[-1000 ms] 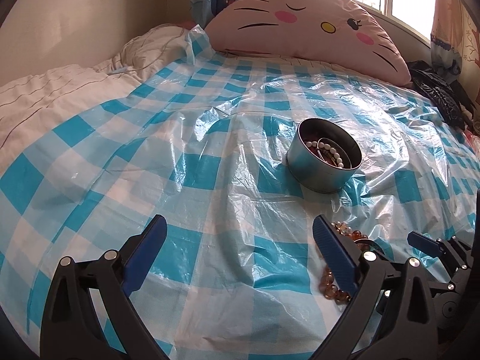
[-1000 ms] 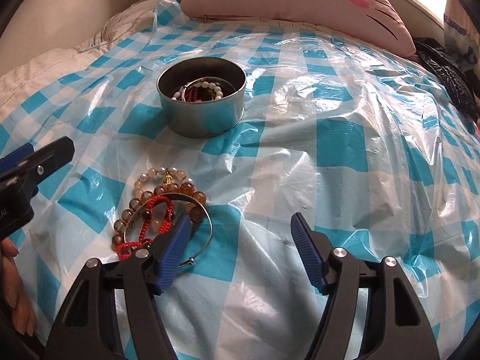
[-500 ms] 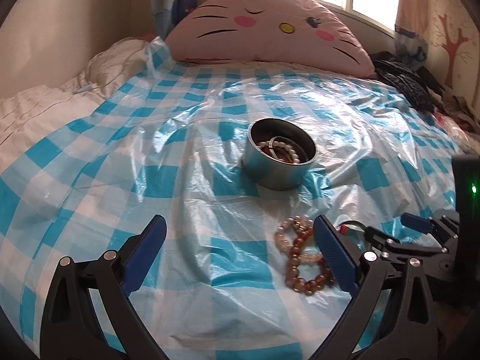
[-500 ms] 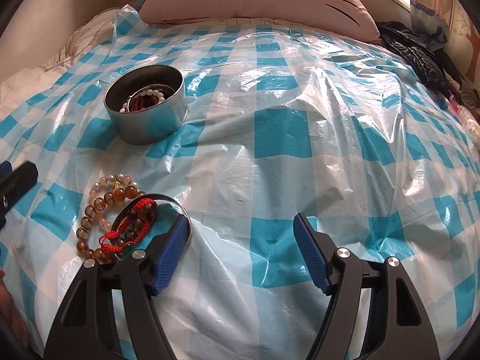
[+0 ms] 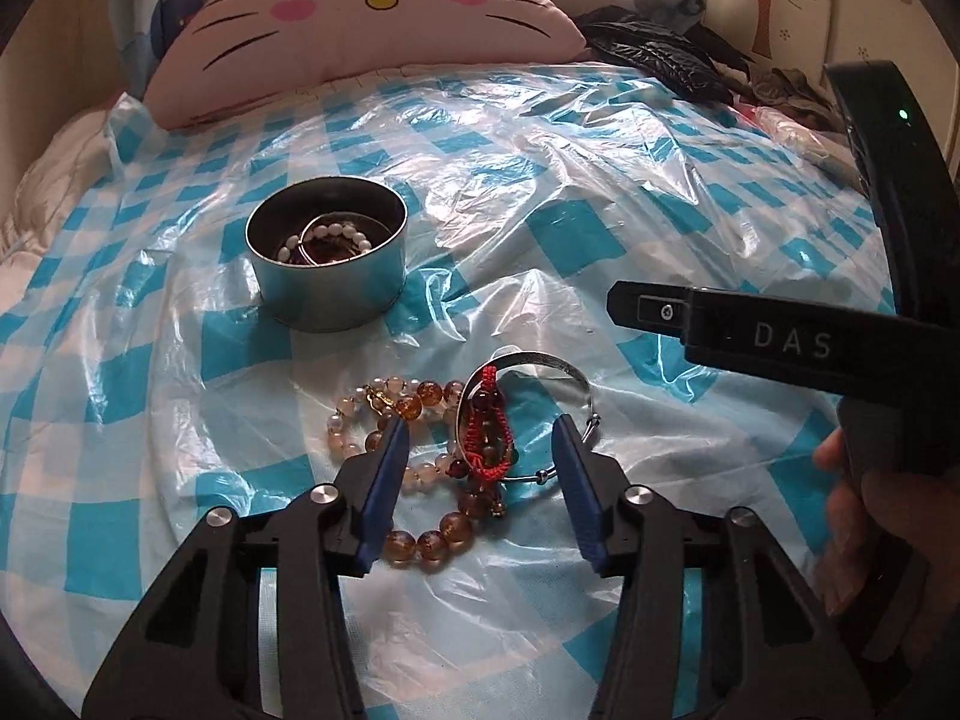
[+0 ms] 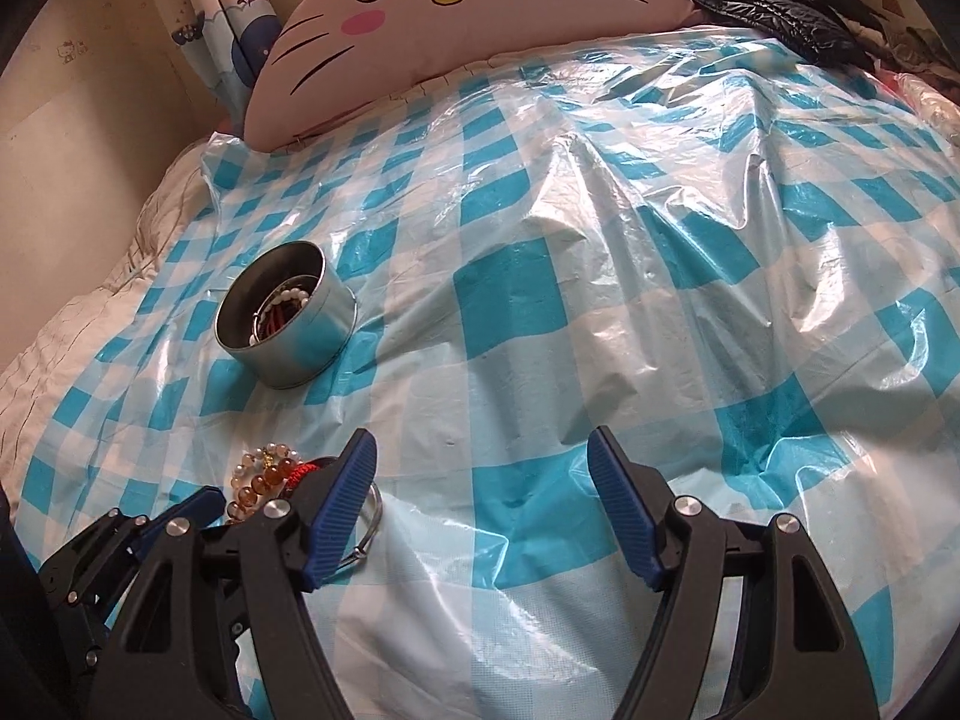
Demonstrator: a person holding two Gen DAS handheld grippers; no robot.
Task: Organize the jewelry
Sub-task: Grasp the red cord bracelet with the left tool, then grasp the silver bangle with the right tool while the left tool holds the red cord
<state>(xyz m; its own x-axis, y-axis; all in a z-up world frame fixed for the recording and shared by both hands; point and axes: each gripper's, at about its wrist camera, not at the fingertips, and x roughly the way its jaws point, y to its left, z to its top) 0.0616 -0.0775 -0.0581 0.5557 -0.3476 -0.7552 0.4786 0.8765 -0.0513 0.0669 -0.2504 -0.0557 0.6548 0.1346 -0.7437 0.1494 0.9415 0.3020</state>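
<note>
A: Where's the jewelry?
B: We see amber bead bracelets [image 5: 420, 480], a red cord bracelet [image 5: 489, 420] and a silver bangle [image 5: 540, 363] heaped just before the round metal tin [image 5: 327, 276].
A: Our grippers?
B: Left gripper [image 5: 480, 450] straddles the heap, jaws parted; right gripper [image 6: 480, 480] gapes beside it, empty.

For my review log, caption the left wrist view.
Open left tongs poised over piled bracelets near the metal tin.
</note>
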